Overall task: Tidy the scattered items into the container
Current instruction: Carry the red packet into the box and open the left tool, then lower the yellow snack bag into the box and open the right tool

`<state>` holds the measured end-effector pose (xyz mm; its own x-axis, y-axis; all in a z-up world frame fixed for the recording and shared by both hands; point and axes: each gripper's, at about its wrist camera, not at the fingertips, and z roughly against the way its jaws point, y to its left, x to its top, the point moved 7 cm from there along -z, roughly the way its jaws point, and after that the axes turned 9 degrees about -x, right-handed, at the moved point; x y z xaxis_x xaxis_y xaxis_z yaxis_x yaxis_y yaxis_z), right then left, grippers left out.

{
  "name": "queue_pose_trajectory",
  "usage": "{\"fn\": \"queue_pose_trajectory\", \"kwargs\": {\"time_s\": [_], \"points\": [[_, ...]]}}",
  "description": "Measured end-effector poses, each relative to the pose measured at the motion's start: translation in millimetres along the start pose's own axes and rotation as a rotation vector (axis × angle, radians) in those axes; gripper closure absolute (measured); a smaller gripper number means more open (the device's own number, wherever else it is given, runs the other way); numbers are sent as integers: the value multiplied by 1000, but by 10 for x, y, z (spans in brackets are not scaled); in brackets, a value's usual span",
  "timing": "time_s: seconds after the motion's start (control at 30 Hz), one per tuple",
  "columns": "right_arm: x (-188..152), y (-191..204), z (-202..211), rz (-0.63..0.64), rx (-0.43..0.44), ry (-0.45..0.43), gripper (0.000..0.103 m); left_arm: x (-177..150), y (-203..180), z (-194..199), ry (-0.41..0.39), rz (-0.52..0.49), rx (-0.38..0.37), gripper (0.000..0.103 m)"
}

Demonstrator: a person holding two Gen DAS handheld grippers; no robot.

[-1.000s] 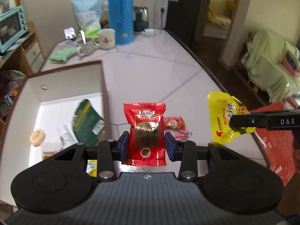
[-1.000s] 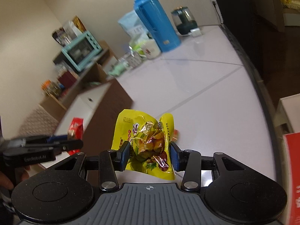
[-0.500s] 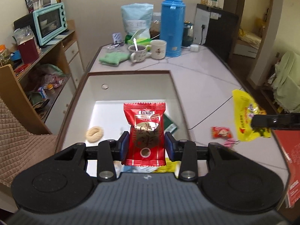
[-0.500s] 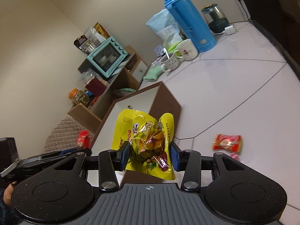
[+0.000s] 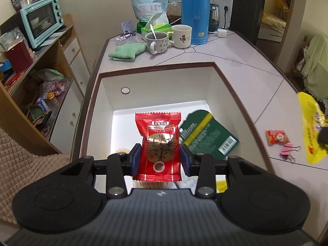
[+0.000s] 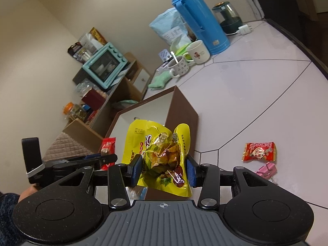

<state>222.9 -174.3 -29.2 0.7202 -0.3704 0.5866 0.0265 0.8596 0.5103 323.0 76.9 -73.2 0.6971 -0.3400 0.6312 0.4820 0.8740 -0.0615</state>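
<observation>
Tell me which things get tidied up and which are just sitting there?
For tidying: red snack packet, yellow snack bag, small red sweet packet, pink clip, box.

Just sitting: blue flask, two mugs, green cloth, toaster oven.

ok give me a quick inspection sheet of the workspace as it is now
surface: pale tiled table, dark seams
job's things: red snack packet over open box; yellow snack bag beside box; small red packet and pink binder clip on table
clutter: blue thermos, two mugs, green cloth
grippers: left claw shut on red packet; right claw shut on yellow bag
cables: white plug adapter
surroundings: teal toaster oven, shelving
</observation>
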Motion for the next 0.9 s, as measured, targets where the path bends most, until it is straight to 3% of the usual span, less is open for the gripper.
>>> {"fn": "queue_pose_trajectory", "kwargs": {"time_s": [0.4,0.9], "points": [[130,135,-221,-7,-65,-19,60,219,365,-450,13,-39,-2,68],[391,751,-1019,190,-43,34,60,214,639,78,-23,20,-40,65]]}}
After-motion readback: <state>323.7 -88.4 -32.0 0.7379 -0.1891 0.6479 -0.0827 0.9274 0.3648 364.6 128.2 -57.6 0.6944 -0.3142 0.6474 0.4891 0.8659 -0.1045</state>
